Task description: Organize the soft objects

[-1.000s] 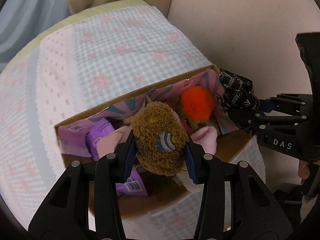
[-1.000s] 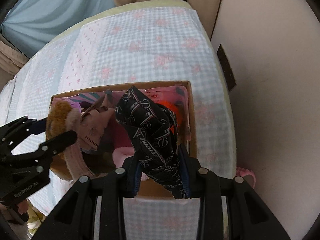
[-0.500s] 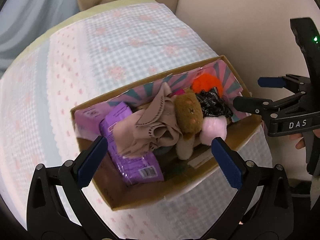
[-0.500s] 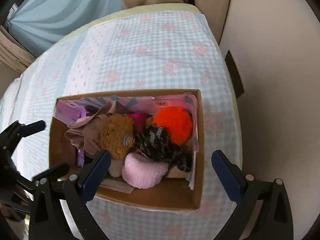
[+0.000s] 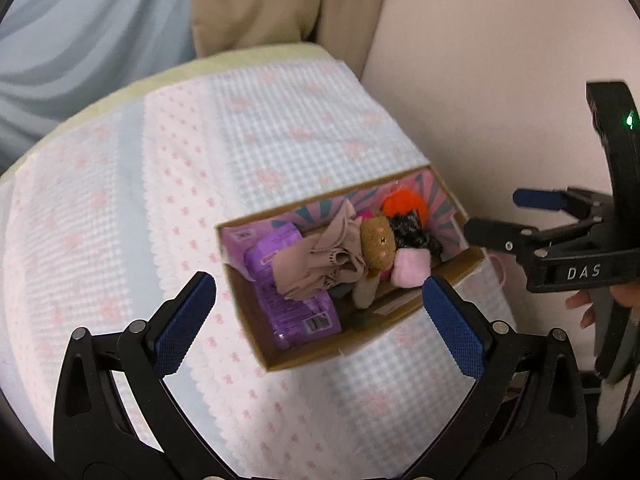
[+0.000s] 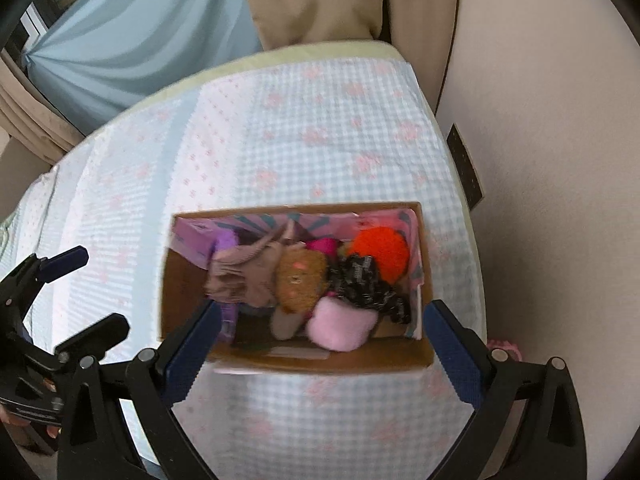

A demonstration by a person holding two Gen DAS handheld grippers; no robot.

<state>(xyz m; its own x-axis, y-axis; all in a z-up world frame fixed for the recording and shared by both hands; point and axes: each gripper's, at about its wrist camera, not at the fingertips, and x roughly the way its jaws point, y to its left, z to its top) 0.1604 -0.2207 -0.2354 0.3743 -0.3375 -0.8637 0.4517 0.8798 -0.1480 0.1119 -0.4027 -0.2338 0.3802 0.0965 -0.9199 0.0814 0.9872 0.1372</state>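
Note:
A cardboard box (image 5: 460,268) (image 6: 176,276) sits on the checked bedspread near the bed's right edge. It holds a brown plush toy (image 5: 376,242) (image 6: 300,276), a black patterned cloth (image 5: 412,232) (image 6: 364,284), an orange pom-pom (image 5: 402,204) (image 6: 380,248), a pink fluffy item (image 5: 412,266) (image 6: 340,326), a beige cloth (image 5: 320,264) (image 6: 244,276) and a purple pack (image 5: 292,312). My left gripper (image 5: 316,320) is open and empty above the box. My right gripper (image 6: 320,348) is open and empty above the box's near wall.
The blue-and-pink bedspread (image 5: 160,184) (image 6: 280,140) covers the bed. A beige wall (image 5: 500,60) runs along the right. Curtains (image 6: 120,48) hang behind the bed. A pink object (image 6: 504,348) lies on the floor beside the bed.
Both grippers opened and let go: the brown plush toy and the black cloth now lie in the box. Both grippers have since pulled up and back from the box.

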